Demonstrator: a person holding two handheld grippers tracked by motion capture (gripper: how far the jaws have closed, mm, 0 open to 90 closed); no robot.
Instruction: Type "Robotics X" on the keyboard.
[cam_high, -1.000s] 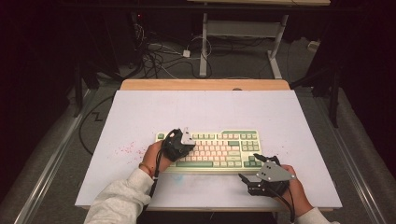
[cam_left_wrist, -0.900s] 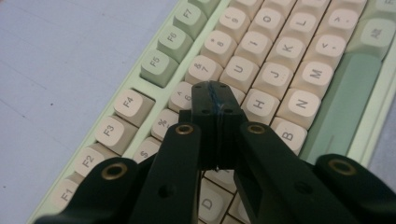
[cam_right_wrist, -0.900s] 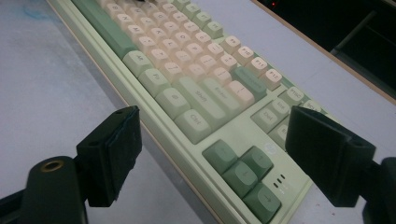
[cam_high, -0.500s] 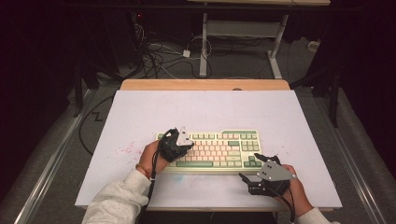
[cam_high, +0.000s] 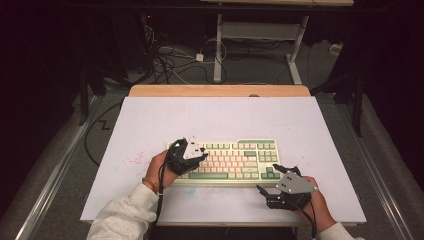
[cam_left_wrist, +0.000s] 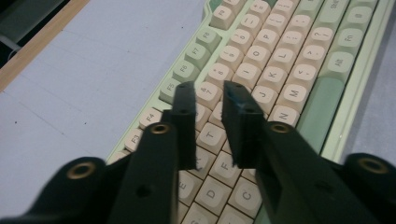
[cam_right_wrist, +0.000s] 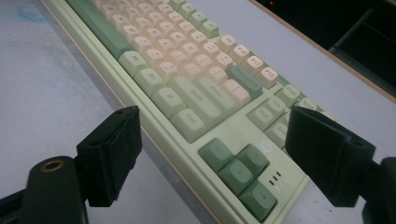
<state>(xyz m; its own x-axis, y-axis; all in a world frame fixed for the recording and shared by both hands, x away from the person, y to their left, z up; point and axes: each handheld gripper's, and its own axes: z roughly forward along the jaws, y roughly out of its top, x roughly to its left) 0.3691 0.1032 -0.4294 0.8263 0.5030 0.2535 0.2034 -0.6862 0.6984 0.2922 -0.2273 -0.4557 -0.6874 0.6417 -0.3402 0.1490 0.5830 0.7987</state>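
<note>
The keyboard (cam_high: 227, 160) lies near the front middle of the white counter (cam_high: 150, 120), its long axis running left to right, space bar toward the person. The left hand-held gripper (cam_left_wrist: 208, 100) hovers over the left-hand letter keys; its jaws have just been opening to a narrow gap, with nothing between them. To press well, come down squarely on one key. The right hand-held gripper (cam_right_wrist: 212, 156) rests released, wide open, beside the arrow keys.

Dim lab or workshop: pale work table (cam_high: 150, 125), tangled black cables (cam_high: 165, 62) on far floor, white metal desk frame (cam_high: 260, 35).
</note>
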